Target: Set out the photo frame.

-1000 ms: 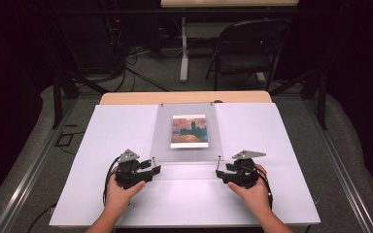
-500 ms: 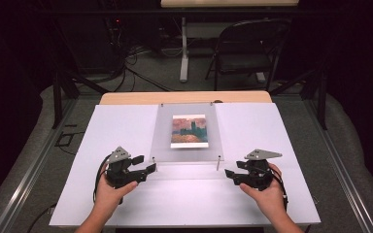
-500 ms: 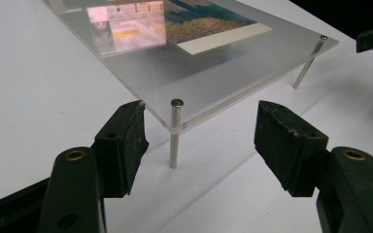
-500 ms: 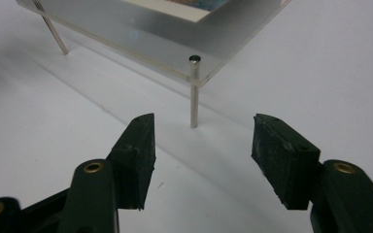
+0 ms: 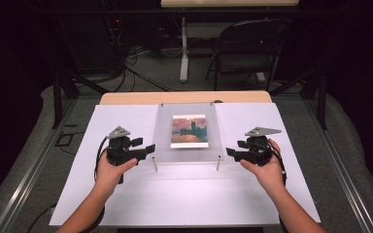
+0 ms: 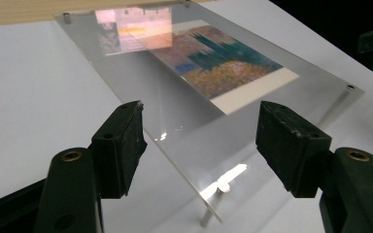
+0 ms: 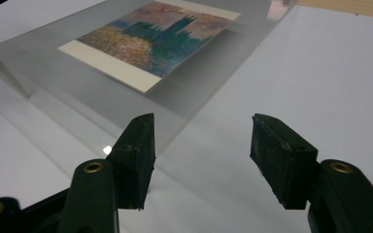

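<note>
A clear acrylic plate (image 5: pixel 187 154) stands on short metal posts (image 5: pixel 154 164) over a painted picture (image 5: pixel 189 131) on the white sheet (image 5: pixel 116 121). My left gripper (image 5: pixel 149 148) is held beside the plate's left edge, pointing right. Its jaws have just been opening and stand open. In the left gripper view the gripper (image 6: pixel 201 107) frames the plate's near corner (image 6: pixel 184 121) and a post (image 6: pixel 208 213), with neither pad touching it. My right gripper (image 5: pixel 230 153) hovers off the plate's right edge, open. In the right gripper view it (image 7: pixel 204 121) faces the plate (image 7: pixel 53 82) and picture (image 7: pixel 150 41).
The white sheet covers a wooden table whose far edge (image 5: pixel 184 97) shows behind the plate. A folding chair (image 5: pixel 252 48), another table's leg (image 5: pixel 183 53) and cables lie on the dark floor beyond. Metal rails run along both sides.
Both hands have drawn away from the plate's near corners, outward and then farther up the picture. The left jaws stand wider apart than before.
</note>
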`<state>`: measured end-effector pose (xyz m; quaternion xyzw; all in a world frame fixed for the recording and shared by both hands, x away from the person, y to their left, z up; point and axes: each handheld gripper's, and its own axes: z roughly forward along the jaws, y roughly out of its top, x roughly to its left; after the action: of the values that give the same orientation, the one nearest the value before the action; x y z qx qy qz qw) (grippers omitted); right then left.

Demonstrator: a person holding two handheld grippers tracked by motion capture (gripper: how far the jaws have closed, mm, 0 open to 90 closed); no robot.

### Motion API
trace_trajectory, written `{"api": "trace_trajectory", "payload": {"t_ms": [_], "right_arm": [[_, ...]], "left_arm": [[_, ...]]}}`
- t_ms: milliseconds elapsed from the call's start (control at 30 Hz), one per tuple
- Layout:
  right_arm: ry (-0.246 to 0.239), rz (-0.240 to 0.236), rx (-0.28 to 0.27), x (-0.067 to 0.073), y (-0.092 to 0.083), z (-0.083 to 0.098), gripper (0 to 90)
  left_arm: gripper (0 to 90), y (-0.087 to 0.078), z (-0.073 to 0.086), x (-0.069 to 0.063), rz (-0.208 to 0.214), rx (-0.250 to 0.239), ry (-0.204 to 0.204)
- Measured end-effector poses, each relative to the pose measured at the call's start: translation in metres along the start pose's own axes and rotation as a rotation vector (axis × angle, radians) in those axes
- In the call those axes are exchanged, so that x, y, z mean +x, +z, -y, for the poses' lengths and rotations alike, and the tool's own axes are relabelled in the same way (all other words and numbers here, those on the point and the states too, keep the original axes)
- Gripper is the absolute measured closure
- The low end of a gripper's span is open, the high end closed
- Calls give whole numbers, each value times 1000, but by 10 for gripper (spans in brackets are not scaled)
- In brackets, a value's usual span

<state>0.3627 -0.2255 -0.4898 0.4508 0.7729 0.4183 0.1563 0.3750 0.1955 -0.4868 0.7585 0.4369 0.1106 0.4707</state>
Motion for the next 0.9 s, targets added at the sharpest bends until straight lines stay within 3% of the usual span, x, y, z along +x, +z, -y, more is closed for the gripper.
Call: {"api": "trace_trajectory", "payload": {"t_ms": [133,233,500,600,733,900], "right_arm": [[48,-32,35,-10,16,-10,427],[40,13,50,-16,29,-18,428],[59,24,35,-26,47,-37,399],[53,60,19,-29,56,-45,396],[49,70,6,-31,66,-55,398],[42,100,31,-36,79,-66,389]], "left_arm": [[342,10,-11,6,-23,2,14],[347,18,-17,10,-32,4,8],[360,36,-38,21,-74,5,-36],[383,43,-44,24,-72,6,-48],[385,52,-50,28,-94,17,-65],[377,64,-57,35,-116,41,-82]]}}
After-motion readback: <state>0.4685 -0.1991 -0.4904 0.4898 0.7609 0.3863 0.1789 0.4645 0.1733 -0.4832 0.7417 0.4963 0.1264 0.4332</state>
